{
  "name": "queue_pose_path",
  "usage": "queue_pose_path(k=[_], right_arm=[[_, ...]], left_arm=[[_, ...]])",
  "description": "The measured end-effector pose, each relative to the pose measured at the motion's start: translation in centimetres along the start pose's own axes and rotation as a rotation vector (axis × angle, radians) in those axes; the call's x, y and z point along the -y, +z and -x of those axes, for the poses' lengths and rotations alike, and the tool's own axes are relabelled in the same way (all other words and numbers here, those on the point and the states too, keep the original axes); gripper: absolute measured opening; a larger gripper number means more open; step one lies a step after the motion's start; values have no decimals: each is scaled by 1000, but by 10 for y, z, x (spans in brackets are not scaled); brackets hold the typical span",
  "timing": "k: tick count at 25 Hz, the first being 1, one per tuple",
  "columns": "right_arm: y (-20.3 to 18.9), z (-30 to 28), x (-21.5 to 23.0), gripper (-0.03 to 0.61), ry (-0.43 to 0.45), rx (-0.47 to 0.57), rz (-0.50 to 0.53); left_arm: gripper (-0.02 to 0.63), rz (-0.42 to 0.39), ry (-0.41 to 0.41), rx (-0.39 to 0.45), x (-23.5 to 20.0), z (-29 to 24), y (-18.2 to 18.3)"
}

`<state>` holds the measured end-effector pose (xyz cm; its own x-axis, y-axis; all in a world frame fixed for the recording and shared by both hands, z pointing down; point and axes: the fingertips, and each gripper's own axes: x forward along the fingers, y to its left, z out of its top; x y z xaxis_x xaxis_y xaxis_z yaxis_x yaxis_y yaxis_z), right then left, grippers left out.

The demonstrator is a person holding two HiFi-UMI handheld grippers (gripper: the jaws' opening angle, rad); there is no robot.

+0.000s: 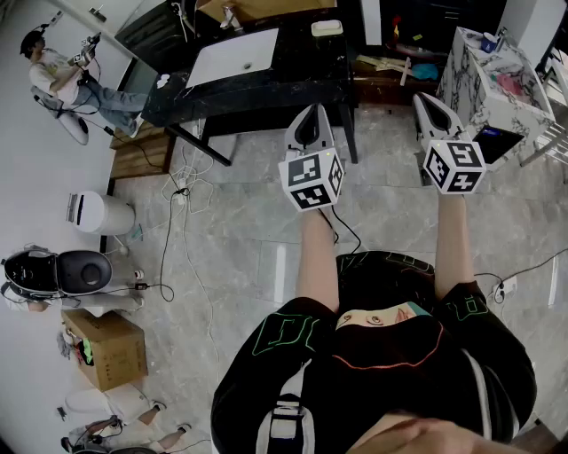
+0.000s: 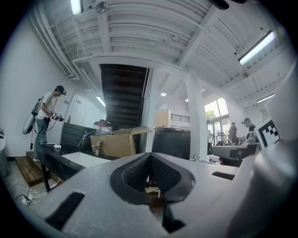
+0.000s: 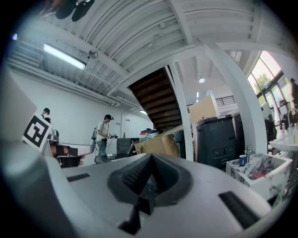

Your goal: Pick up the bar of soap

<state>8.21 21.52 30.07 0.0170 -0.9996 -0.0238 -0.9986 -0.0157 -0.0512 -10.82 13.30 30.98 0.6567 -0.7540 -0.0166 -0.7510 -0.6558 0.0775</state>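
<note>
A pale rectangular bar that looks like the soap (image 1: 327, 27) lies at the far edge of the black table (image 1: 293, 80), right of a white basin (image 1: 232, 58). Both grippers are held up in the air over the floor, well short of the table and pointing towards it. My left gripper (image 1: 308, 112) is shut with nothing between its fingers; in its own view the left gripper (image 2: 150, 154) shows its tips meeting. My right gripper (image 1: 427, 98) is also shut and empty, and the right gripper (image 3: 151, 155) shows the same. The soap appears in neither gripper view.
A marble-patterned cabinet (image 1: 497, 89) with a blue cup (image 3: 242, 160) stands at the right. A person (image 1: 62, 75) with grippers is at the far left by a wooden step (image 1: 142, 151). A white bin (image 1: 98, 213), a cardboard box (image 1: 105, 348) and cables (image 1: 177, 230) lie on the floor at left.
</note>
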Motion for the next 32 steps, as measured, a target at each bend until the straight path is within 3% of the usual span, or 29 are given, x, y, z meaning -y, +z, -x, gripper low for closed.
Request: queue_pose_path(k=[7,23,32], right_arm=[[3,-1,-2,5,29,2,36],[-8,12,35,6,-39,-35,36],[-25,-12,10,6,27,-69,13]], left_arm=[[8,-3,-7,3,5,-7,4],[8,-10,-72,-10,40,-24,-1],[8,-17,-8,-28,6,-17,-4]])
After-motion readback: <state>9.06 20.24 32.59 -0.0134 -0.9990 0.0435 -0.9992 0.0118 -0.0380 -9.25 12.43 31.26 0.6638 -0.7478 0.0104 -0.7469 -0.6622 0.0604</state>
